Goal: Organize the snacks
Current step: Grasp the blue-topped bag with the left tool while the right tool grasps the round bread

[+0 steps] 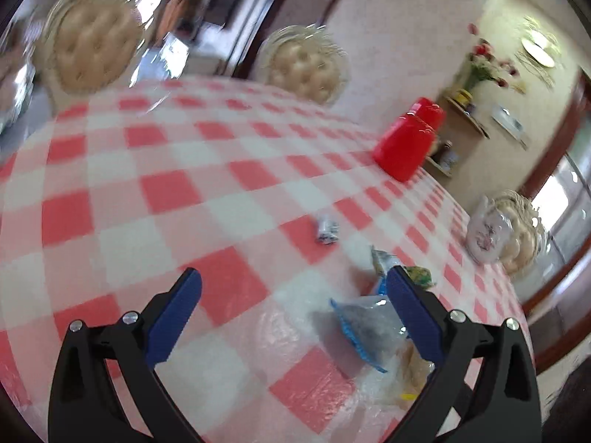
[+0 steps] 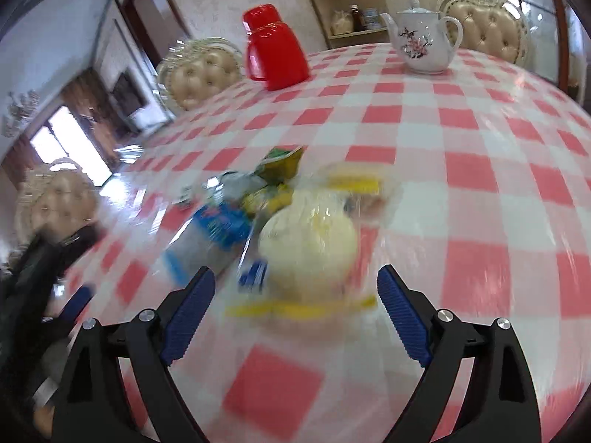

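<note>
Several snack packets lie in a loose heap on the red-and-white checked tablecloth (image 1: 155, 155). In the left wrist view a clear packet with blue trim (image 1: 364, 326) lies just inside my left gripper's right finger, a green-yellow packet (image 1: 417, 275) sits behind it, and a small wrapped sweet (image 1: 327, 229) lies apart, farther out. My left gripper (image 1: 293, 278) is open with nothing between its pads. In the right wrist view a pale round bun in a clear, yellow-edged wrapper (image 2: 310, 247) lies just ahead of my open right gripper (image 2: 295, 275). A blue-and-clear packet (image 2: 212, 230) and a green-yellow packet (image 2: 282, 162) lie to its left.
A red plastic jug (image 2: 275, 50) stands far out on the table (image 2: 480, 170), and a white flowered teapot (image 2: 423, 42) at its far right edge. Cream tufted chairs (image 1: 88, 37) ring the table. A wall shelf (image 2: 347, 3) with jars is behind. The left gripper's dark body (image 2: 48, 269) shows at the left edge.
</note>
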### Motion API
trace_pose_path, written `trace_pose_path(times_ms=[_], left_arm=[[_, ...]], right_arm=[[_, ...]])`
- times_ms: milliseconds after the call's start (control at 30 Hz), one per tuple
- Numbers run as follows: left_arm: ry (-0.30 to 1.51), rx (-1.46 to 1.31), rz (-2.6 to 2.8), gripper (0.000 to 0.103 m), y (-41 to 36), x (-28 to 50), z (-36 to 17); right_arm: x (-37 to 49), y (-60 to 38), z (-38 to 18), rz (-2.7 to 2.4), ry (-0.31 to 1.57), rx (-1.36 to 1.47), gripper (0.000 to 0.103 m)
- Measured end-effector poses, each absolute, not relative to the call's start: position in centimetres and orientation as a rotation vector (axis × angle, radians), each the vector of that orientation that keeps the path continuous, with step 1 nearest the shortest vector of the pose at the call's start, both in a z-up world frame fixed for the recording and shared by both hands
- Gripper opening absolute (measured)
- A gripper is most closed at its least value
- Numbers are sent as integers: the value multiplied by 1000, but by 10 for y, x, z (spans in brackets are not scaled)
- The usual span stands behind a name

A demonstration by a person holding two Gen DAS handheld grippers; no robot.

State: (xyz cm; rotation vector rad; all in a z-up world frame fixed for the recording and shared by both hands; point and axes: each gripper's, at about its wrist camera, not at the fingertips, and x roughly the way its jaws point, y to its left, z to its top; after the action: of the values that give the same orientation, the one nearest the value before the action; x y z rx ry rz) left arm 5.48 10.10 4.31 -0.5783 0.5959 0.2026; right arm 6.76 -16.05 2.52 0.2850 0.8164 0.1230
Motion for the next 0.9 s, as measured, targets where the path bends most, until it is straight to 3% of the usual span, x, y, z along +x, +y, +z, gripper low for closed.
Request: trace_pose_path(times_ms=[200,300,333,600,767,800,900], left_arm=[[603,-616,177,101,111,52,45],[667,-599,106,101,101,61,39],[697,-562,78,101,93,64,37],[886,64,-113,101,-1,111,13],[928,130,-170,100,-6,133,2],[916,113,-201,85,-6,131,3],[878,146,-221,62,-11,122,7]], right_arm=[[105,-134,5,68,912,114,86],[97,-149,5,94,903,109,66],[93,-156,7,89,901,110,64],[50,-226,18,70,835,254,63],[38,-226,27,97,799,258,63],[36,-222,32,104,782,244,63],[31,-216,41,124,750,229,63]])
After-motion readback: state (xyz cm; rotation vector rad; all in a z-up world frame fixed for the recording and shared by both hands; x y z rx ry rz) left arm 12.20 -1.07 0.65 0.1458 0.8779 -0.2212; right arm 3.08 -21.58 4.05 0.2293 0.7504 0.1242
